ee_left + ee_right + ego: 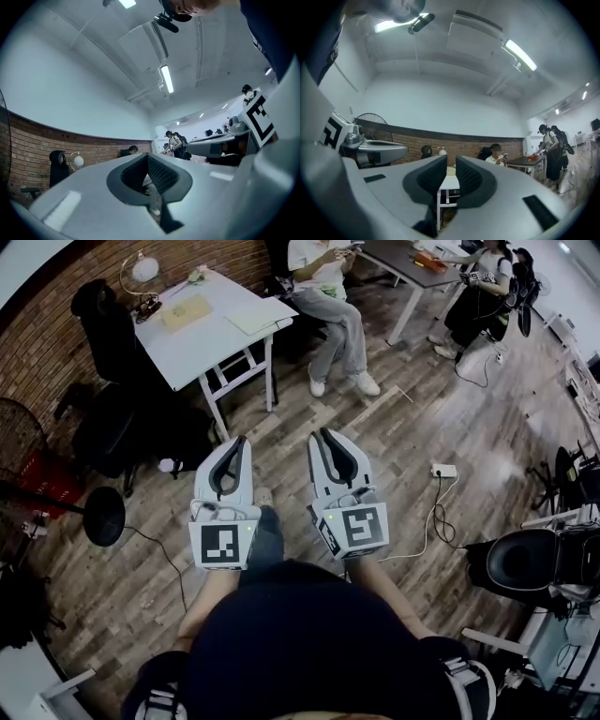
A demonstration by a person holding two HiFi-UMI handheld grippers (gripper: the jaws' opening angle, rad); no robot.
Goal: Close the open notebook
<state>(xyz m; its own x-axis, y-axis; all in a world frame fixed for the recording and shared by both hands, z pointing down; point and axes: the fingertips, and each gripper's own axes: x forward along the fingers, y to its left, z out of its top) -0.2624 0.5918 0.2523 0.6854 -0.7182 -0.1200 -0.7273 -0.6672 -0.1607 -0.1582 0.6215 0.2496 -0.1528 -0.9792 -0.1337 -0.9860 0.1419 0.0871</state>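
Two flat things are lying on top of the white table [220,348], and from here they are too small for you to tell which one is the open notebook. One is a tan flat thing [186,311], lying near the middle of the table, just beside the round lamp [141,273] at the table's far end. The other is a pale flat thing [258,319], lying spread out at the table's corner closest to the seated person [328,296]. No pages or lines are showing.

The table's long edge is facing you, with its white legs standing on the wood floor [403,418]. A wide stretch of bare floor is lying between you and the table. A black chair [103,324] is sitting against the table's brick-wall side. A white power strip [442,470] and its cord are lying on the floor, well away from the table.

You are holding both tools side by side in front of your body, well apart from the table and touching nothing on it. Both are pointing toward the table. The left tool [241,442] is pressing its pads together and holding nothing. The right tool [321,435] is showing only a thin slit between its pads and is holding nothing too; through that slit a table leg [439,206] is showing.
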